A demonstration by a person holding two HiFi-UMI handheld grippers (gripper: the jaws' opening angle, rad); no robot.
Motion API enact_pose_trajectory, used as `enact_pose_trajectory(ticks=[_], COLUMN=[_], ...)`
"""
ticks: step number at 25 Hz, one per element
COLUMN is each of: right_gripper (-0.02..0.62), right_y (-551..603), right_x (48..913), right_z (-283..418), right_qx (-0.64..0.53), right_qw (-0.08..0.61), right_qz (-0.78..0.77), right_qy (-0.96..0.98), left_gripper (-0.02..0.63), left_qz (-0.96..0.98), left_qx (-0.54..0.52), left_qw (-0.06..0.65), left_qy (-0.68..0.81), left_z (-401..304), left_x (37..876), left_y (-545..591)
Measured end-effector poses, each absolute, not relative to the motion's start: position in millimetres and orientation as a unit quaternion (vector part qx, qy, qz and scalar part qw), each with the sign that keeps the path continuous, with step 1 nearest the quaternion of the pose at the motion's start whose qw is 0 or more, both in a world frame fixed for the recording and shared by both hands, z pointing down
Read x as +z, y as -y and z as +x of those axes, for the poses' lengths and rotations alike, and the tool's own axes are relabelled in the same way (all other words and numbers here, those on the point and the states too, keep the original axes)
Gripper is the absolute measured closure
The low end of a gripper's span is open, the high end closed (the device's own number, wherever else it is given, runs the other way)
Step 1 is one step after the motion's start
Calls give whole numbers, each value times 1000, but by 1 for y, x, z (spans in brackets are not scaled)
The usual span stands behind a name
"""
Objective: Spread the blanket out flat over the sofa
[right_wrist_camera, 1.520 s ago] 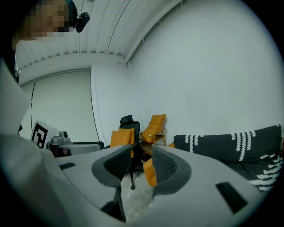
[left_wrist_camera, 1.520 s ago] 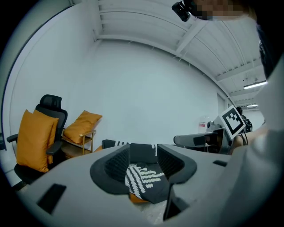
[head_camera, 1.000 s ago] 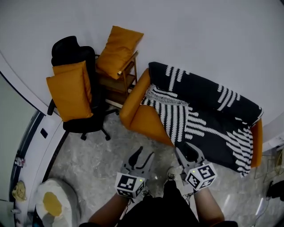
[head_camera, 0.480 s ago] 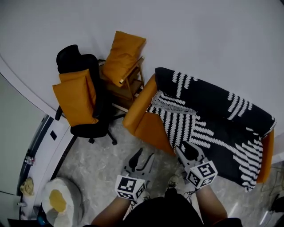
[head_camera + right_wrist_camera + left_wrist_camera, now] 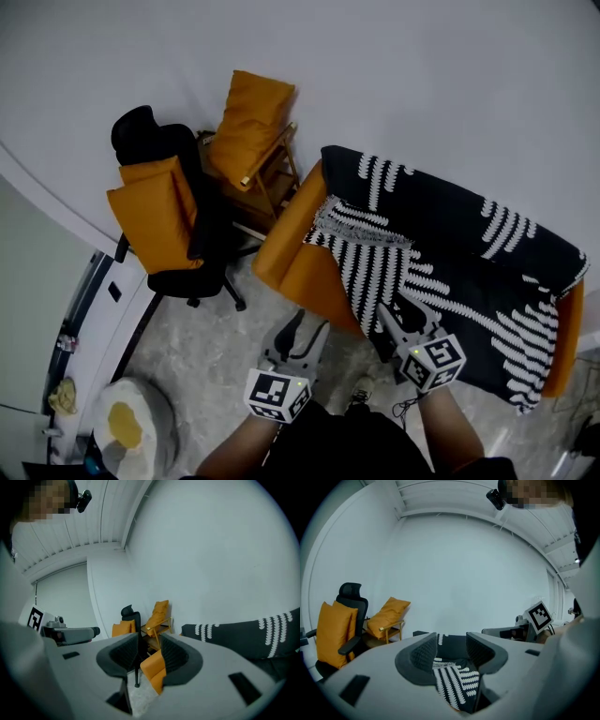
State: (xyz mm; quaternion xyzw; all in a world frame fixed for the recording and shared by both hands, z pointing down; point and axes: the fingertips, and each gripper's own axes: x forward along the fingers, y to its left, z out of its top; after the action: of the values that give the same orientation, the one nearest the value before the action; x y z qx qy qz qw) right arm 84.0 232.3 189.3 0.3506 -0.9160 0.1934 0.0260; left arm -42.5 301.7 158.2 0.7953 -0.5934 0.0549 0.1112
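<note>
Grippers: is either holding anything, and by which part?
Nothing is held. The left gripper and right gripper both stand with jaws apart and empty; the blanket lies on the sofa.

The left tool (image 5: 452,649) holds its jaws apart and empty, with the black-and-white blanket (image 5: 457,684) beyond them at 6 o'clock, a black office chair (image 5: 351,595) carrying an orange cushion (image 5: 332,632) at 9 o'clock, and the right tool (image 5: 492,631) at 3 o'clock.
</note>
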Motion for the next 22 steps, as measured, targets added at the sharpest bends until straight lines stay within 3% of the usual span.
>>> enact_pose_trajectory(ticks=[10,22], right_gripper=[430,423], right_y=[-201,-168], right_x=[190,197], right_z=[63,-13], right_qx=[185,189], right_qw=[39,55], right_qz=[396,445], right_qy=[899,874], left_gripper=[420,420], left_qz=[824,856], left_qx=[43,33], left_qw=[118,136], left_qy=[553,498], left_z=[-72,-148], left_x=[161,176], left_y=[-252,-199])
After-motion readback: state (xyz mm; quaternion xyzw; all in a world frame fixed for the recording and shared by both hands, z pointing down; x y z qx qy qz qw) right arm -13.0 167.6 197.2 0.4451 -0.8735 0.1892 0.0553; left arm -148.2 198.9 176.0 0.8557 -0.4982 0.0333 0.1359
